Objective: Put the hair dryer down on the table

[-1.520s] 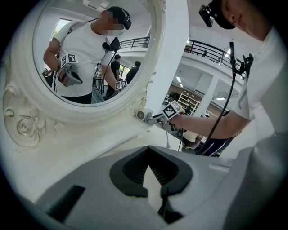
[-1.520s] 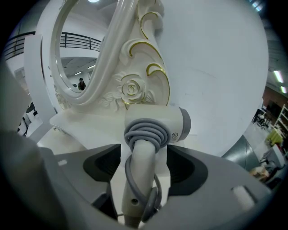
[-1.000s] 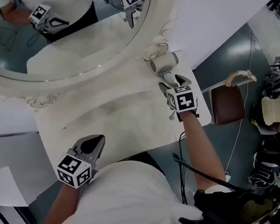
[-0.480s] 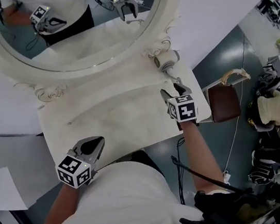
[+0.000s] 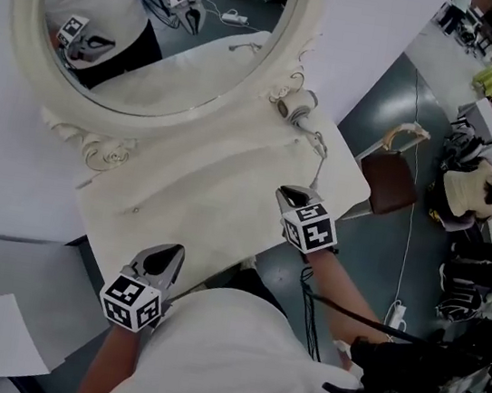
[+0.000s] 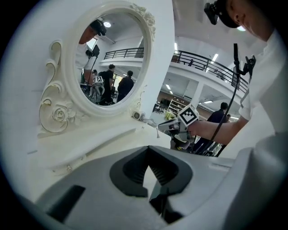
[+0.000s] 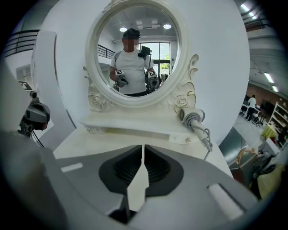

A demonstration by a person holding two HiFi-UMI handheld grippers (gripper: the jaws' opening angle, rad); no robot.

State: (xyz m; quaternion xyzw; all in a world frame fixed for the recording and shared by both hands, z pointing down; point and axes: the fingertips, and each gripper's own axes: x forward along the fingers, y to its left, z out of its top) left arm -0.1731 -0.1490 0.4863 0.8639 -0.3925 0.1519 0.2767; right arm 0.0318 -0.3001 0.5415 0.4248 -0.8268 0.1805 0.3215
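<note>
The pale grey hair dryer point(image 5: 294, 107) lies on the white dressing table point(image 5: 210, 195) at its far right corner, beside the mirror frame, its cable point(image 5: 319, 147) trailing toward the table edge. It also shows in the right gripper view as the hair dryer point(image 7: 192, 117) and small in the left gripper view as the hair dryer point(image 6: 137, 116). My right gripper point(image 5: 294, 192) hovers near the table's front right edge, well clear of the dryer. Its jaws are closing, tips almost together, with nothing between them point(image 7: 143, 150). My left gripper point(image 5: 169, 253) is shut and empty at the front left edge.
A large oval mirror point(image 5: 161, 32) with an ornate white frame stands at the back of the table and reflects the person and both grippers. A brown chair point(image 5: 387, 186) stands to the right of the table. Clutter and shelves fill the floor at far right.
My right gripper has drawn back from the hair dryer toward the table's front edge and its jaws have come together. The dryer stays by the mirror. The left gripper has not moved.
</note>
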